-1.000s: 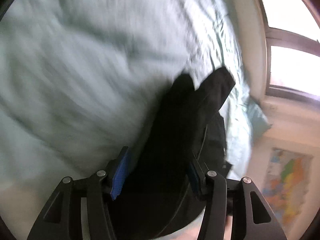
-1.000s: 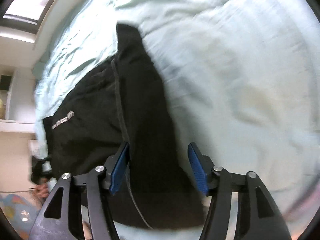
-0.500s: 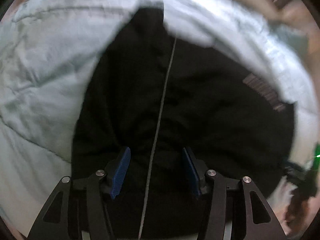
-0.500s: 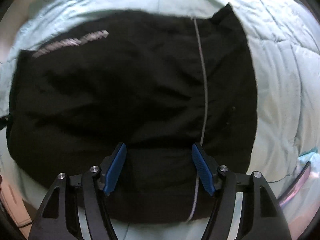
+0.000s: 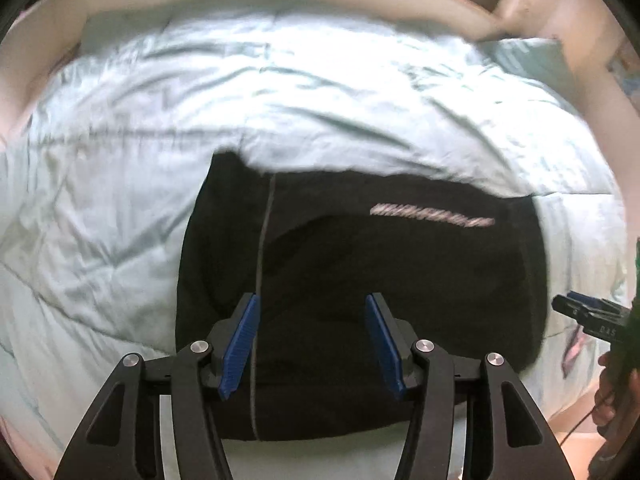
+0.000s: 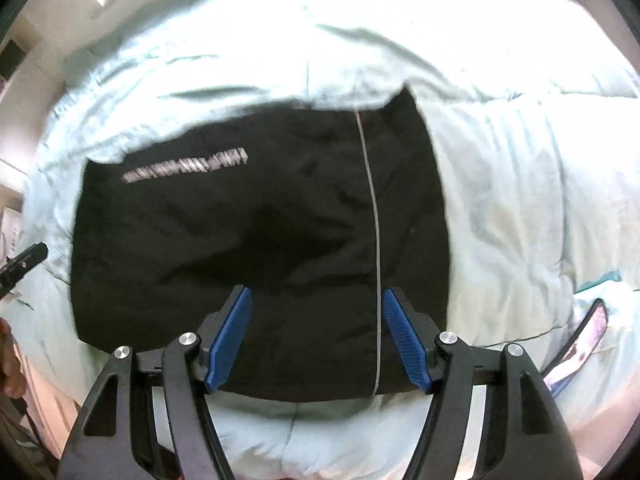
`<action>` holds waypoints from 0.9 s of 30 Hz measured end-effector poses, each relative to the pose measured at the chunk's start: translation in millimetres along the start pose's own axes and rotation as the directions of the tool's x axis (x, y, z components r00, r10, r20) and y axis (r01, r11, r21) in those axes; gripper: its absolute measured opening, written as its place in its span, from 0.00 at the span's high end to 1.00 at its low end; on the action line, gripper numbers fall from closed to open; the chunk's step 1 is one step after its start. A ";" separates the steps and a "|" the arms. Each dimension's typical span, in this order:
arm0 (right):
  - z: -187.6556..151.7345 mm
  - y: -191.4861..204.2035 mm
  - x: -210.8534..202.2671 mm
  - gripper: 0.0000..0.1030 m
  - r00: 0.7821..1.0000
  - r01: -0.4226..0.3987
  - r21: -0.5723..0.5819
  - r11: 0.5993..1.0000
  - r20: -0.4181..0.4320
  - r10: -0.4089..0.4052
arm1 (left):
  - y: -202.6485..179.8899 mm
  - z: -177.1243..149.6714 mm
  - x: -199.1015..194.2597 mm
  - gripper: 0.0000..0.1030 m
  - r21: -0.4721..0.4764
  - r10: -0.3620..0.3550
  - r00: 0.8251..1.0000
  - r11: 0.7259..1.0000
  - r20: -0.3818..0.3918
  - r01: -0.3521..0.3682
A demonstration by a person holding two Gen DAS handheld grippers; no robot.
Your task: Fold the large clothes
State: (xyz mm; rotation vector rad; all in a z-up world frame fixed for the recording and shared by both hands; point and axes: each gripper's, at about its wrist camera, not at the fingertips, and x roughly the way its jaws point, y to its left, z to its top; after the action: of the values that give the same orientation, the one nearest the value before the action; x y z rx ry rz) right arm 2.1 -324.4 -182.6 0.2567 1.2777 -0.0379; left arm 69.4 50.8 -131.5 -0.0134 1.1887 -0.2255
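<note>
A black garment (image 5: 360, 280) with a thin grey stripe and a line of pale lettering lies folded into a rough rectangle on the pale green duvet (image 5: 160, 120). It also shows in the right wrist view (image 6: 260, 240). My left gripper (image 5: 312, 340) is open and empty, held above the garment's near left part. My right gripper (image 6: 318, 336) is open and empty above the garment's near right part, beside the stripe. The right gripper's tip (image 5: 580, 312) shows at the right edge of the left wrist view.
The duvet (image 6: 520, 160) covers the whole bed. A pillow (image 5: 528, 60) lies at the far right by the wall. A phone-like object (image 6: 576, 348) lies on the duvet to the right of the garment. A window is at the top.
The garment was gathered and hanging between the jaws a second ago. It now lies spread flat and folded on the duvet, and both grippers have drawn back above it.
</note>
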 end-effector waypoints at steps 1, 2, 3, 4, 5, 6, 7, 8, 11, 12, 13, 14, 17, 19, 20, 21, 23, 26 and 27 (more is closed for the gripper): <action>2.4 5.3 -12.2 0.31 1.000 -0.004 -0.005 1.000 0.024 0.004 | -7.7 3.6 -12.5 0.45 0.016 0.009 1.000 1.000 0.022 -0.010; 4.3 11.6 -24.6 0.31 0.999 -0.012 -0.012 1.000 0.051 0.013 | -19.6 7.4 -22.4 0.45 0.031 0.020 0.999 0.999 0.042 -0.022; 7.7 21.8 -35.1 0.31 0.997 -0.020 -0.016 1.000 0.070 0.022 | -28.5 9.1 -29.8 0.45 0.041 0.028 0.998 0.999 0.063 -0.031; 11.3 30.5 -48.9 0.31 0.994 -0.034 -0.024 0.999 0.100 0.037 | -33.9 10.4 -40.1 0.45 0.050 0.031 0.996 0.998 0.085 -0.035; 13.5 36.0 -66.9 0.30 0.989 -0.045 -0.034 0.998 0.136 0.050 | -40.1 13.2 -53.8 0.45 0.062 0.031 0.993 0.997 0.111 -0.038; 15.8 43.0 -75.3 0.30 0.987 -0.047 -0.038 0.998 0.153 0.052 | -47.5 17.1 -62.0 0.45 0.068 0.034 0.991 0.997 0.127 -0.042; 18.1 46.4 -86.1 0.30 0.983 -0.050 -0.043 0.998 0.175 0.057 | -52.9 19.3 -72.4 0.45 0.074 0.033 0.990 0.996 0.139 -0.044; 19.3 51.3 -102.6 0.29 0.977 -0.059 -0.049 0.997 0.204 0.068 | -58.9 22.4 -85.2 0.45 0.085 0.029 0.986 0.995 0.161 -0.043; 17.0 64.2 -135.2 0.26 0.962 -0.069 -0.061 0.996 0.259 0.083 | -76.6 27.4 -119.8 0.45 0.104 0.039 0.971 0.992 0.237 -0.065; 15.8 67.9 -147.5 0.25 0.956 -0.057 -0.065 0.996 0.284 0.074 | -82.7 28.6 -130.5 0.45 0.109 0.043 0.965 0.991 0.257 -0.073; 14.8 70.3 -155.4 0.25 0.952 -0.049 -0.067 0.997 0.299 0.067 | -87.9 30.0 -142.5 0.45 0.112 0.047 0.958 0.990 0.284 -0.082; 13.3 72.0 -161.2 0.24 0.948 -0.042 -0.067 0.997 0.313 0.061 | -91.3 29.0 -151.0 0.45 0.113 0.048 0.953 0.990 0.298 -0.086; 6.5 76.4 -180.3 0.23 0.936 -0.017 -0.052 0.998 0.349 0.034 | -101.8 30.6 -172.4 0.43 0.107 0.047 0.945 0.991 0.324 -0.085; 3.6 78.2 -184.9 0.23 0.936 0.011 -0.040 0.999 0.351 0.003 | -105.0 31.1 -183.4 0.42 0.094 0.049 0.940 0.992 0.338 -0.085; 1.7 78.7 -186.5 0.23 0.936 0.016 -0.041 0.999 0.352 0.000 | -106.2 31.1 -187.6 0.42 0.087 0.052 0.937 0.992 0.345 -0.087; 1.7 79.4 -187.4 0.23 0.935 0.018 -0.044 0.999 0.355 -0.001 | -107.3 30.4 -191.4 0.42 0.080 0.057 0.933 0.993 0.355 -0.091; -1.0 79.2 -189.1 0.23 0.928 0.061 -0.046 0.997 0.371 -0.039 | -108.9 30.1 -194.6 0.41 0.069 0.072 0.928 0.992 0.365 -0.104; -1.5 76.2 -183.3 0.23 0.926 0.113 -0.051 0.992 0.367 -0.087 | -112.4 27.9 -194.6 0.41 0.061 0.080 0.928 0.992 0.363 -0.109; -1.8 74.2 -180.6 0.23 0.927 0.120 -0.050 0.992 0.363 -0.094 | -113.5 26.2 -193.0 0.41 0.058 0.081 0.929 0.992 0.362 -0.110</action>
State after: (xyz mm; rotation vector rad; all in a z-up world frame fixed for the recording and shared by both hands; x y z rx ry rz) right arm -39.7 -272.6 1.0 0.1104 0.9230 -0.1276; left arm 6.5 -28.0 70.0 0.0689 0.8121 -0.1737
